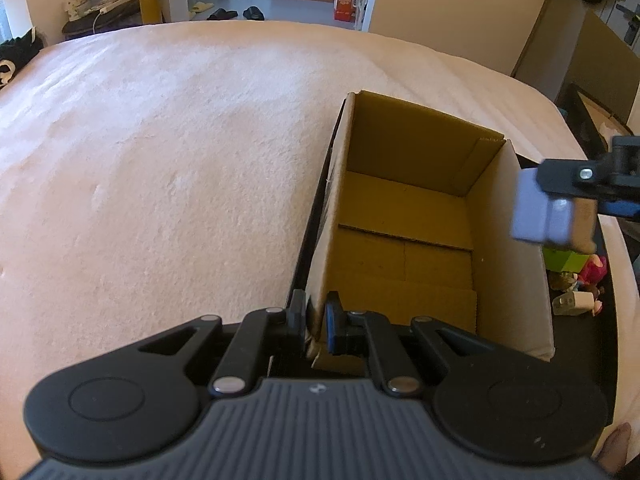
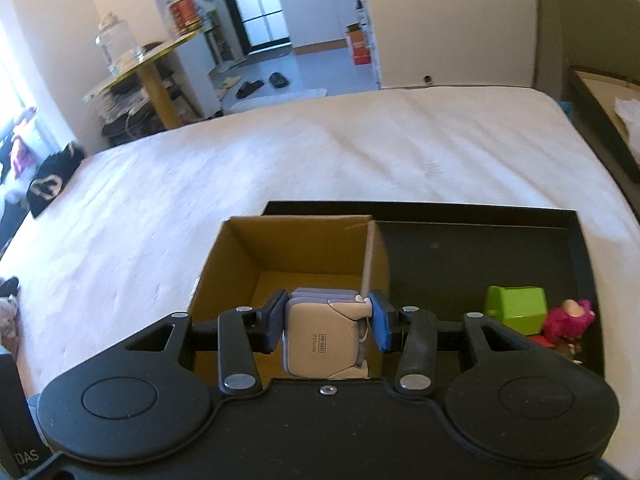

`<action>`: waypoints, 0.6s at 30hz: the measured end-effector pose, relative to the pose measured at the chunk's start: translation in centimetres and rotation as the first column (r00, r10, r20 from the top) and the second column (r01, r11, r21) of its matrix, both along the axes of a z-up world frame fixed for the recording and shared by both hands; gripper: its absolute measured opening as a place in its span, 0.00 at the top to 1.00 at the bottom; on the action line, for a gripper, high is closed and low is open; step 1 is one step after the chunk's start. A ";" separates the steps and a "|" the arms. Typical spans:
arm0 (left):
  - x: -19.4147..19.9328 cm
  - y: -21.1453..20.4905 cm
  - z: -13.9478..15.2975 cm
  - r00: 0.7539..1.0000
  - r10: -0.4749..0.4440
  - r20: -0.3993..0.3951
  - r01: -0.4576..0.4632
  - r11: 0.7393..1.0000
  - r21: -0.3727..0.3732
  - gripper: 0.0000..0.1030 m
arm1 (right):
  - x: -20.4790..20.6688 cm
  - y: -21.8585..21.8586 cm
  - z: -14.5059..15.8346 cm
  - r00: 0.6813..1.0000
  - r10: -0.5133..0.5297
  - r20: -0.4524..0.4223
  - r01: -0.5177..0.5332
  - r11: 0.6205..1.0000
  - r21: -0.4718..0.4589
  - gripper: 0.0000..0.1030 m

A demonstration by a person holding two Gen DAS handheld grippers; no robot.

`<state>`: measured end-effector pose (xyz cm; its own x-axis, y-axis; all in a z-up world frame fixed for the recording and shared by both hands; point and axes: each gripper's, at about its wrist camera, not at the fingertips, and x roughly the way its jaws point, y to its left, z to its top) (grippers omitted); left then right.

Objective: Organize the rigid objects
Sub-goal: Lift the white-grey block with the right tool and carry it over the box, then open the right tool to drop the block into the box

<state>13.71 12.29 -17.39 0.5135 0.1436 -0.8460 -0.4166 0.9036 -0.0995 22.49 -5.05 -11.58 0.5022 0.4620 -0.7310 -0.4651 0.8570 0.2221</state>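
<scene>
So the right gripper (image 2: 326,320) has its jaws clamped on a pale grey figure base (image 2: 320,340) printed "POP MART", sitting low-centre in the right wrist view, right above the open cardboard box (image 2: 296,244). The left gripper (image 1: 316,320) at bottom centre of its view has its jaws pinched tight on the box's near left wall. Box sits in a black tray (image 2: 472,252) on the bed (image 2: 280,152), with a green cube (image 2: 516,304) and pink toy (image 2: 570,318) in the tray at lower right.
</scene>
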 end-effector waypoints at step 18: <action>0.1 0.5 -0.2 1.000 0.002 0.020 -0.002 1.000 -0.011 0.91 | 1.2 3.2 2.0 0.999 0.036 0.039 -0.038 0.997 0.070 0.51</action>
